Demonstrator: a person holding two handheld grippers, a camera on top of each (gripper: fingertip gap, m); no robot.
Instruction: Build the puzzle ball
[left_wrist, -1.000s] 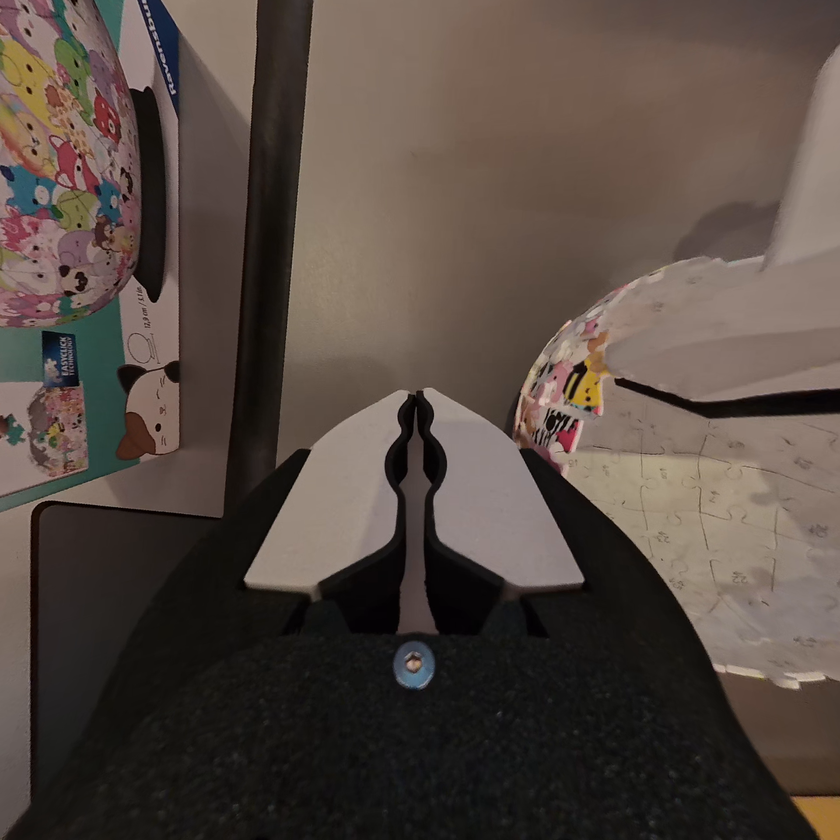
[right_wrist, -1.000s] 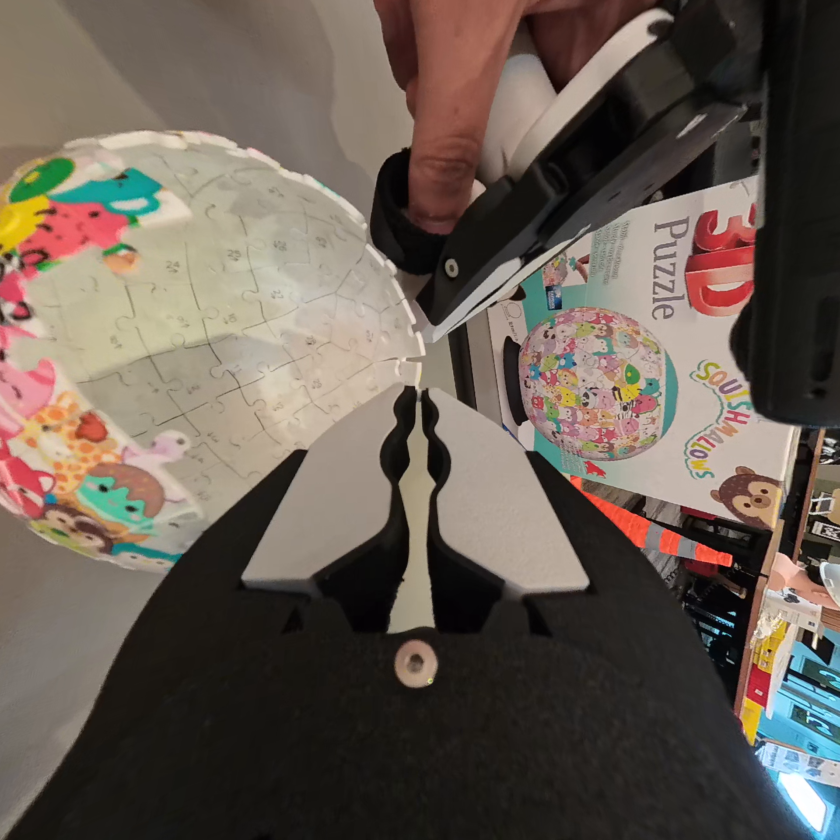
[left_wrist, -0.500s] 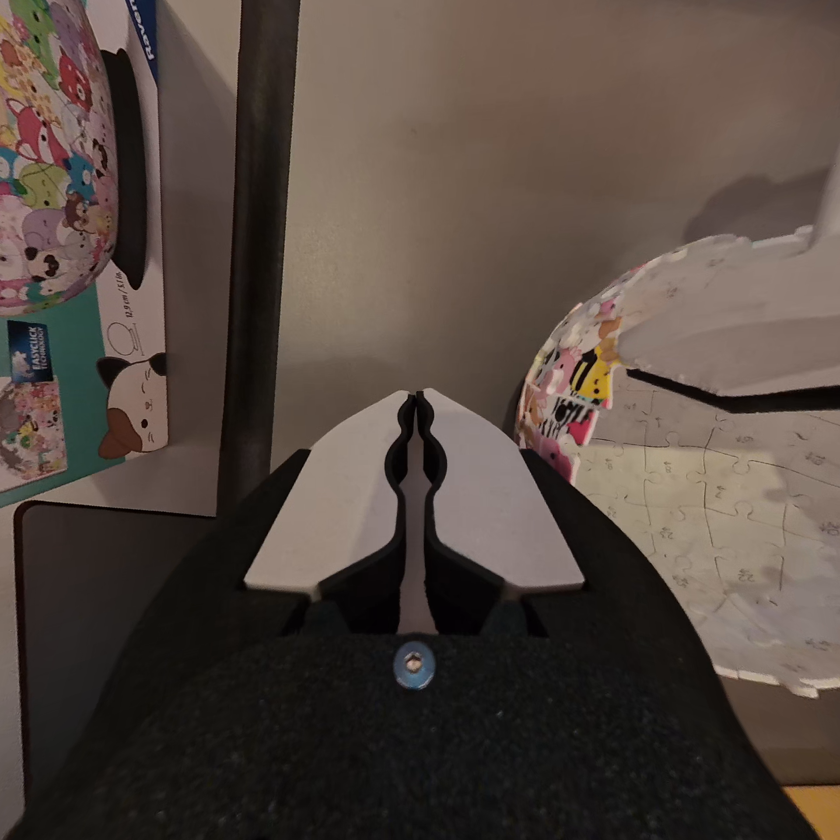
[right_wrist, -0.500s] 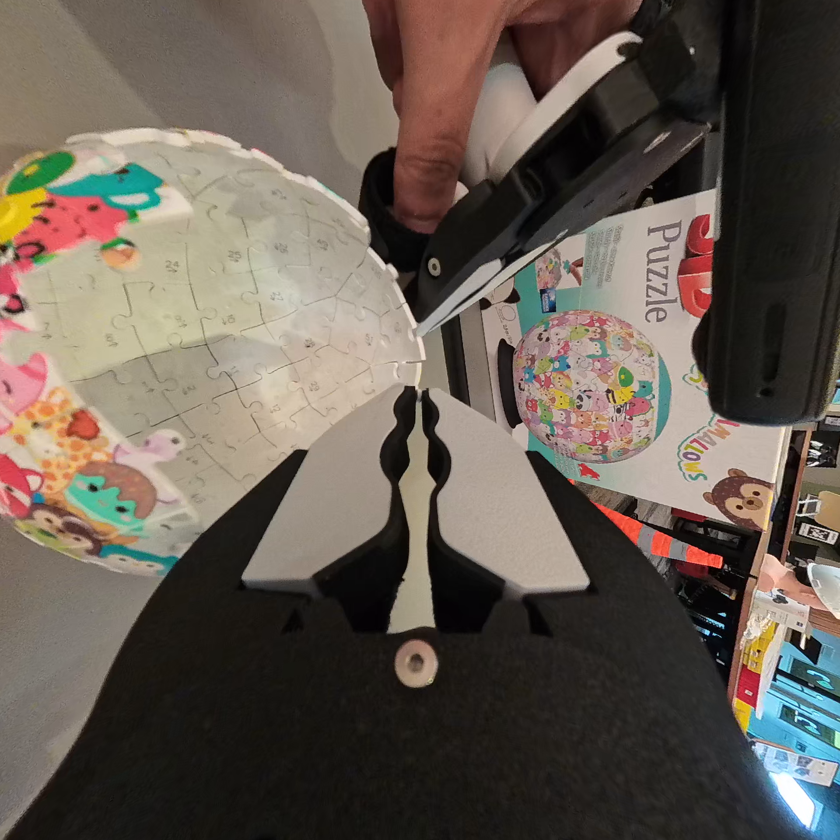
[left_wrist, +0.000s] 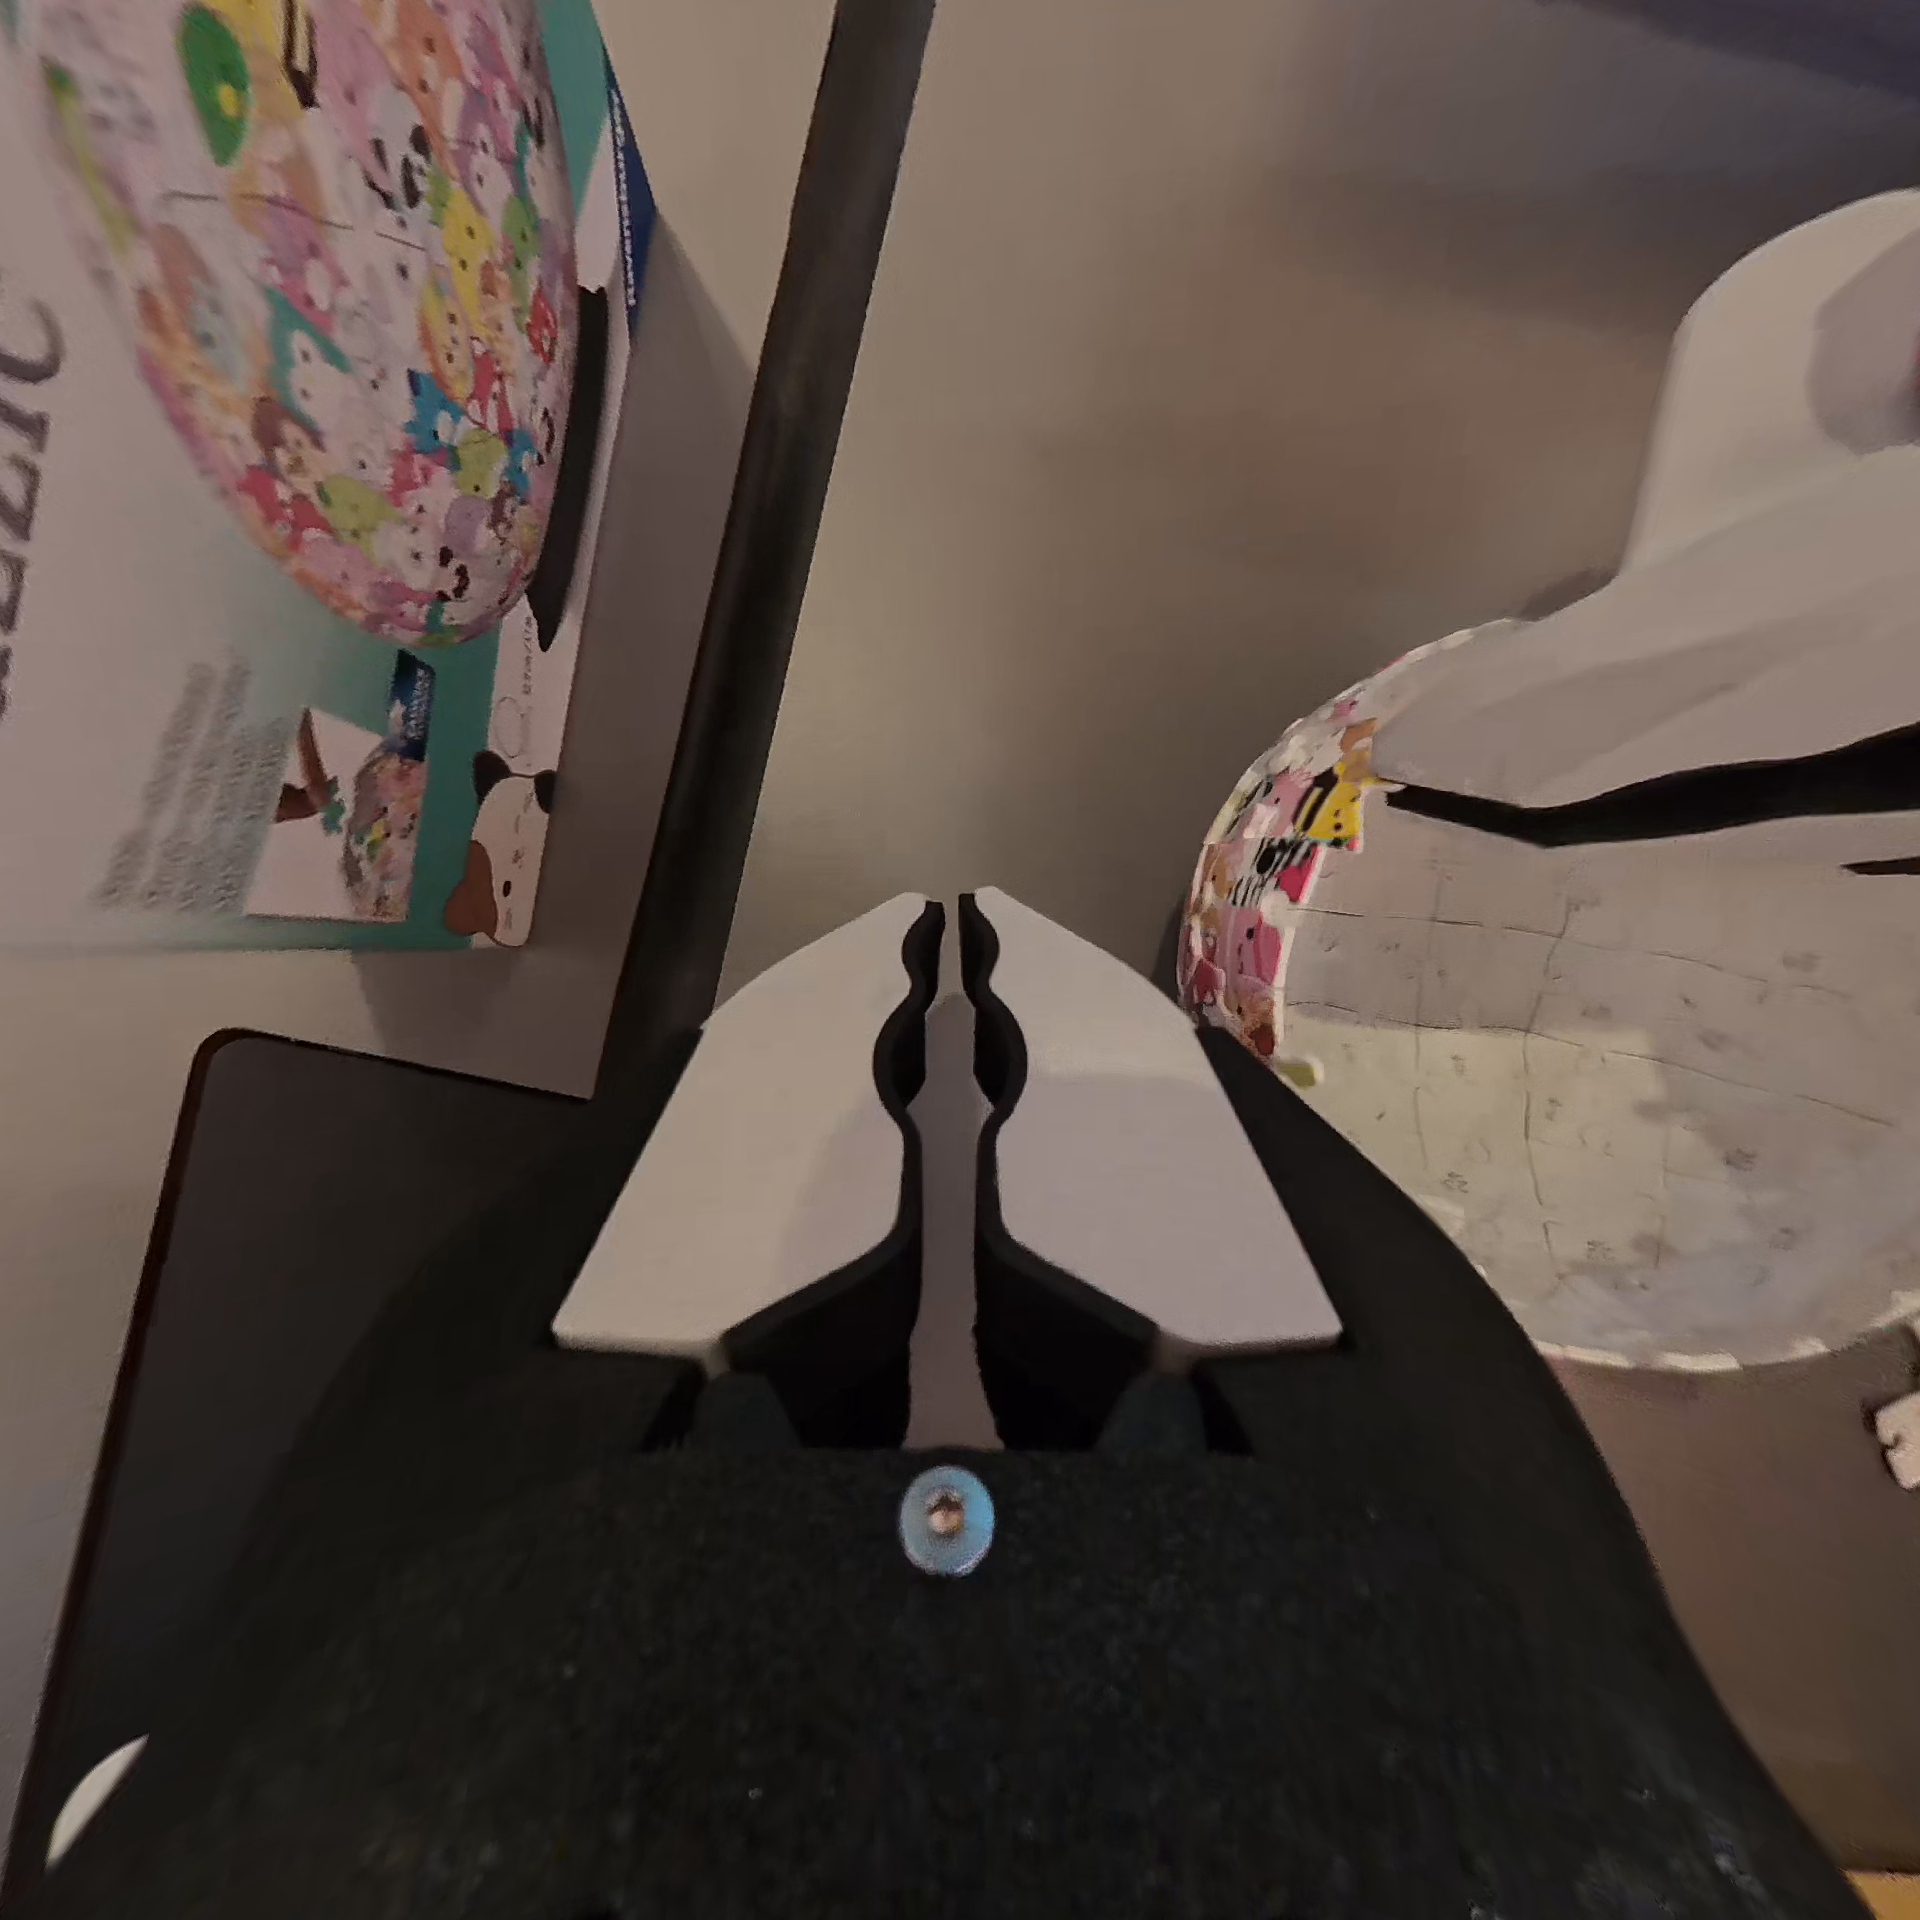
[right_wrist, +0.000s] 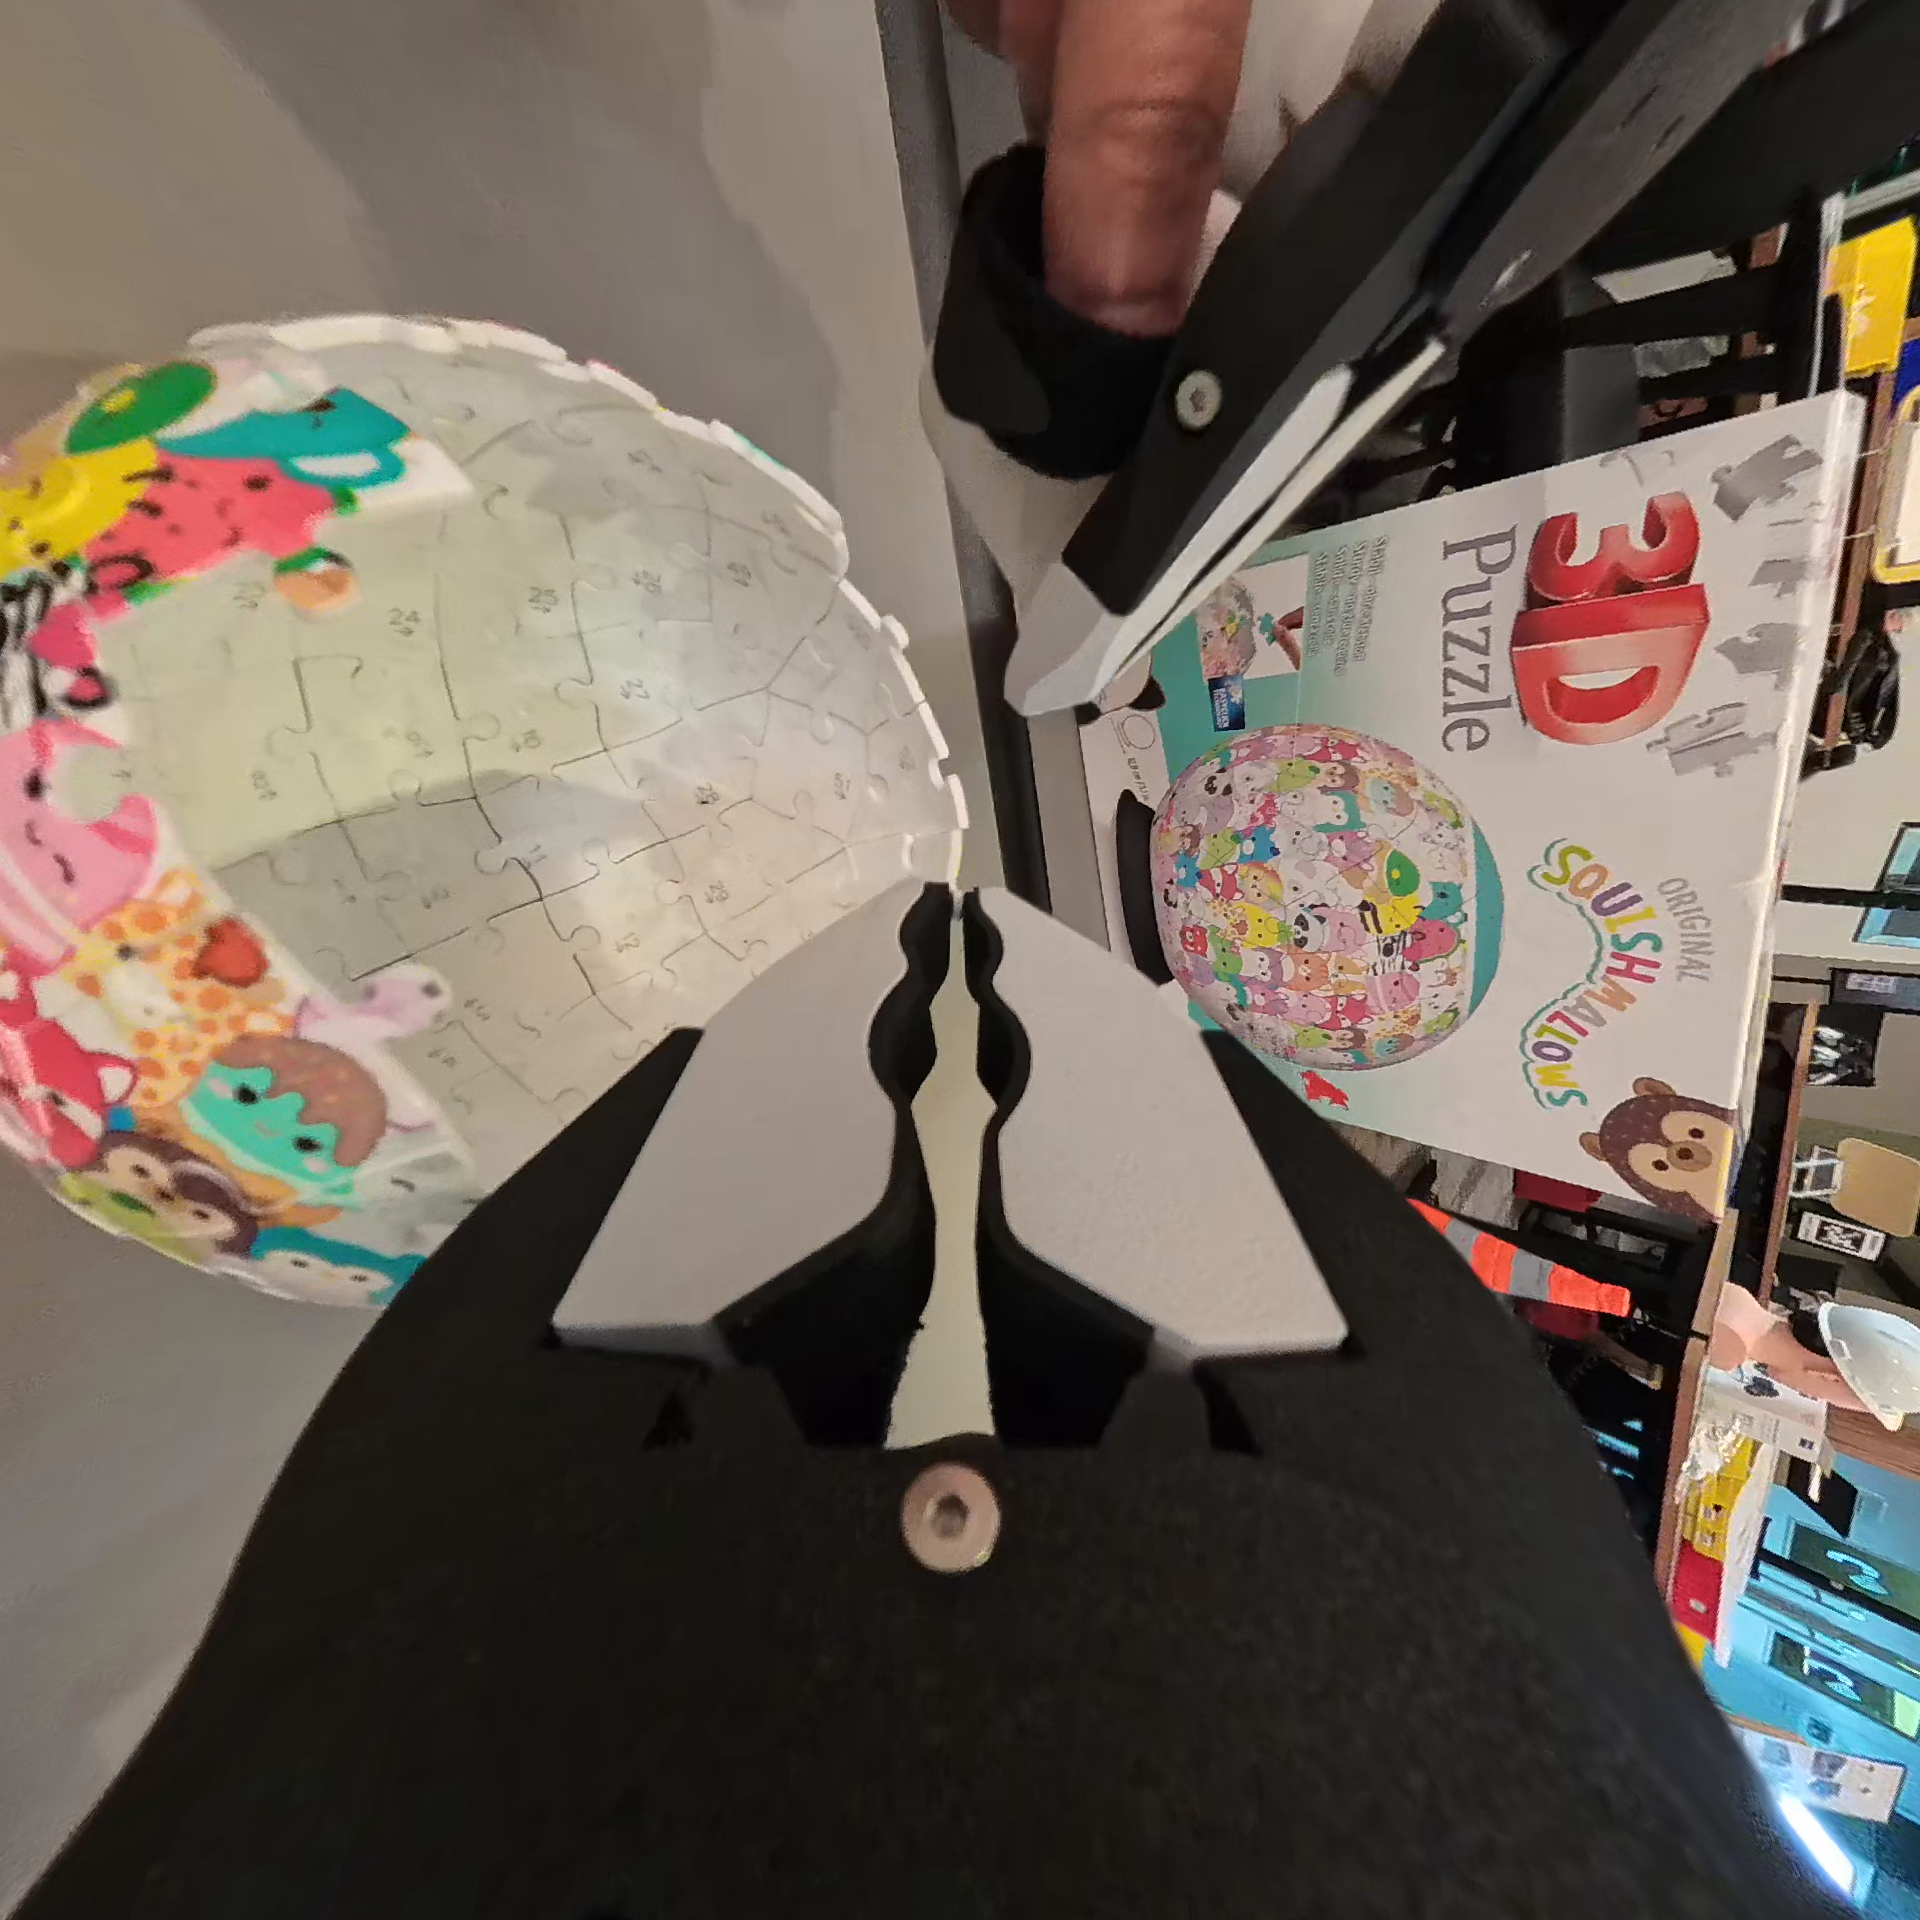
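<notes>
The half-built puzzle ball is an open shell, white and numbered inside, with colourful cartoon animals outside. It also shows in the left wrist view at the right. My right gripper is shut at the shell's rim, with a pale strip between its fingers. From the left wrist view its white fingers lie over the rim. My left gripper is shut and empty, left of the ball and apart from it. In the right wrist view it hangs above and right of the rim, held by a hand.
The puzzle box stands upright behind, also in the left wrist view. A black pole rises beside it from a dark plate. A loose white piece lies at the right edge. Shelves and clutter fill the far right. About 7 cm separates my left fingertips from my right. It is some 12 cm from my left tips to the black pole.
The left gripper has drawn back from the ball's rim, up and to the right in the right wrist view. Its view now shows the box larger. The ball and right gripper barely moved.
</notes>
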